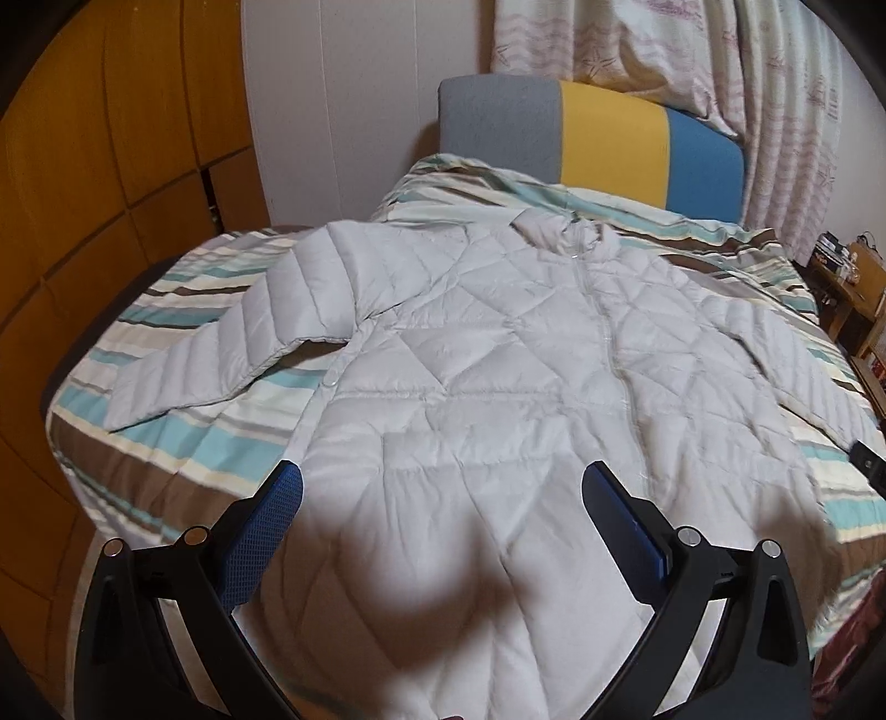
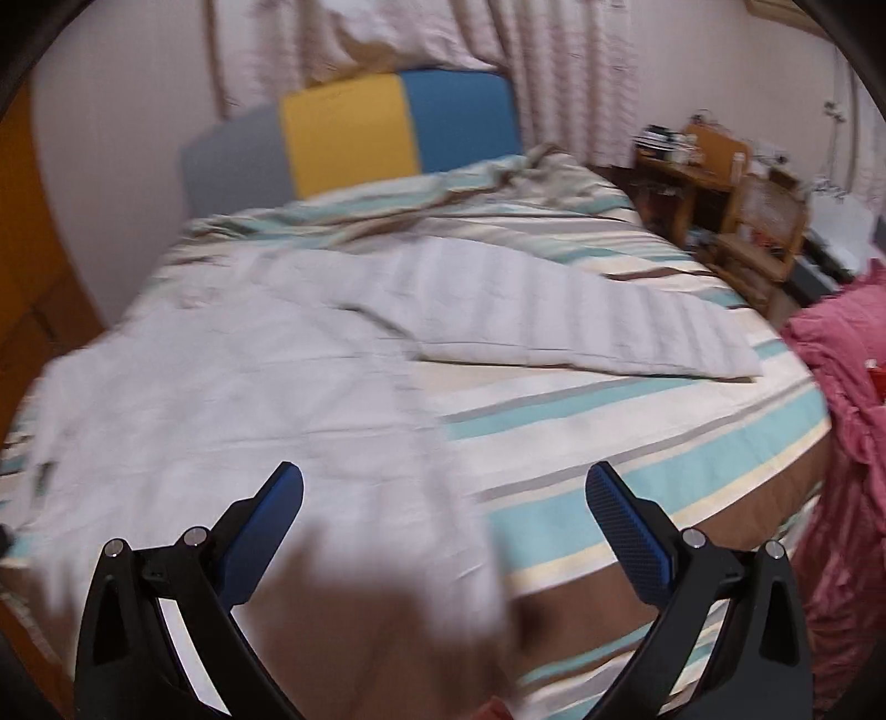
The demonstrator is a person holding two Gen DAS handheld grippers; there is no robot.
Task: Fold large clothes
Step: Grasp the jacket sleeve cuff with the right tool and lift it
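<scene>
A pale grey quilted puffer jacket (image 1: 487,354) lies spread flat, front up and zipped, on a striped bedspread (image 1: 183,443). Its collar points to the headboard and both sleeves are spread out. My left gripper (image 1: 442,487) is open and empty above the jacket's lower hem. In the right wrist view the jacket (image 2: 232,387) fills the left half, with its right sleeve (image 2: 581,321) stretched out to the right. My right gripper (image 2: 444,487) is open and empty above the jacket's lower right edge. This view is blurred.
A grey, yellow and blue headboard (image 1: 609,138) stands at the far end under patterned curtains (image 1: 692,50). Orange wardrobe doors (image 1: 83,221) line the left. Wooden shelves with clutter (image 2: 731,194) and a pink cloth (image 2: 841,443) sit to the bed's right.
</scene>
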